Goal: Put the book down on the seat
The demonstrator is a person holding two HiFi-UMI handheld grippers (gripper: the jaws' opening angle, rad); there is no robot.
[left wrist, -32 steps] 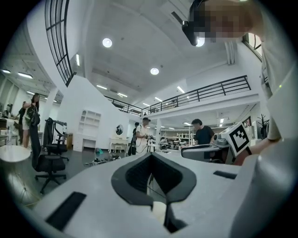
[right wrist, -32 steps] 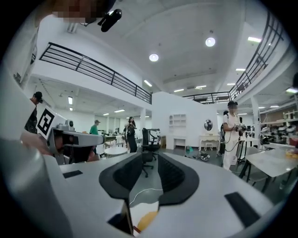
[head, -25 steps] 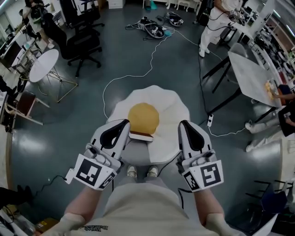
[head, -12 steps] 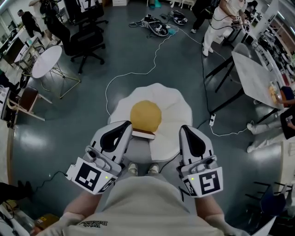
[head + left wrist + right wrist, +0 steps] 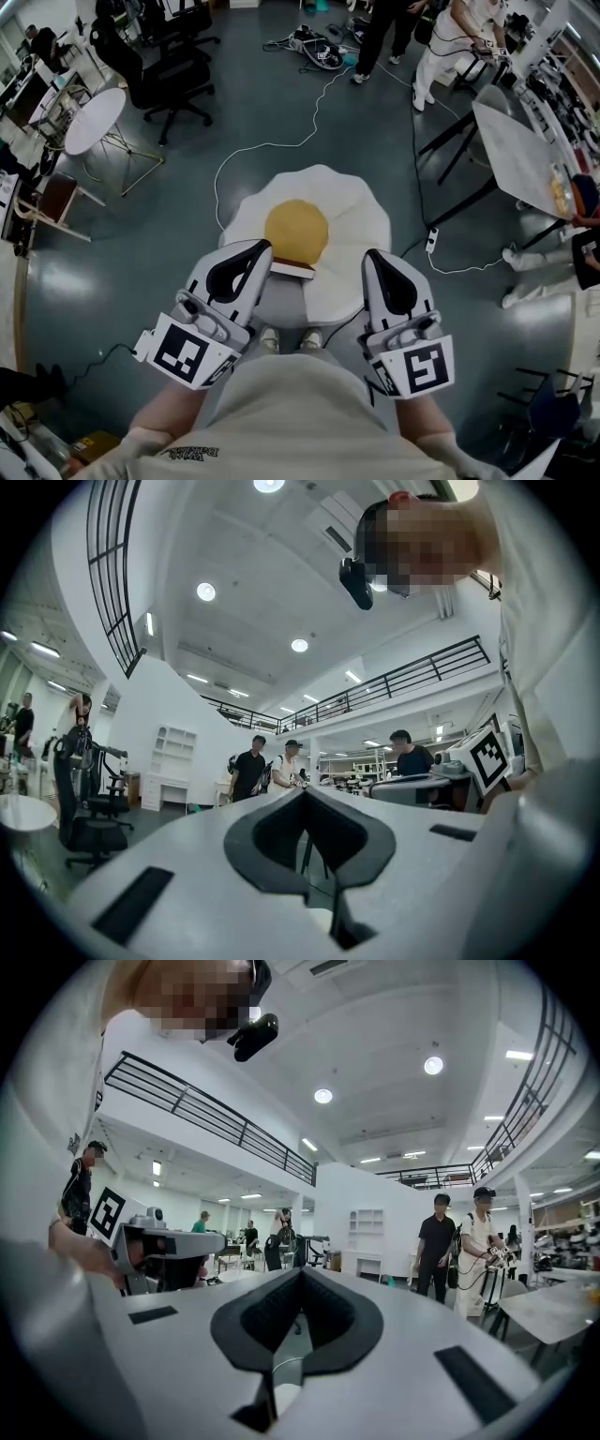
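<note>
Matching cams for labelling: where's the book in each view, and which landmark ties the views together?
Head view: book at centre, on the egg-shaped seat, at the near edge of the yellow cushion, by the left gripper tip.
Left gripper view: not in it.
Right gripper view: not in it.
Shared landmark: the standing person in white, apparently the same one: top right in head view, left of centre, right side.
</note>
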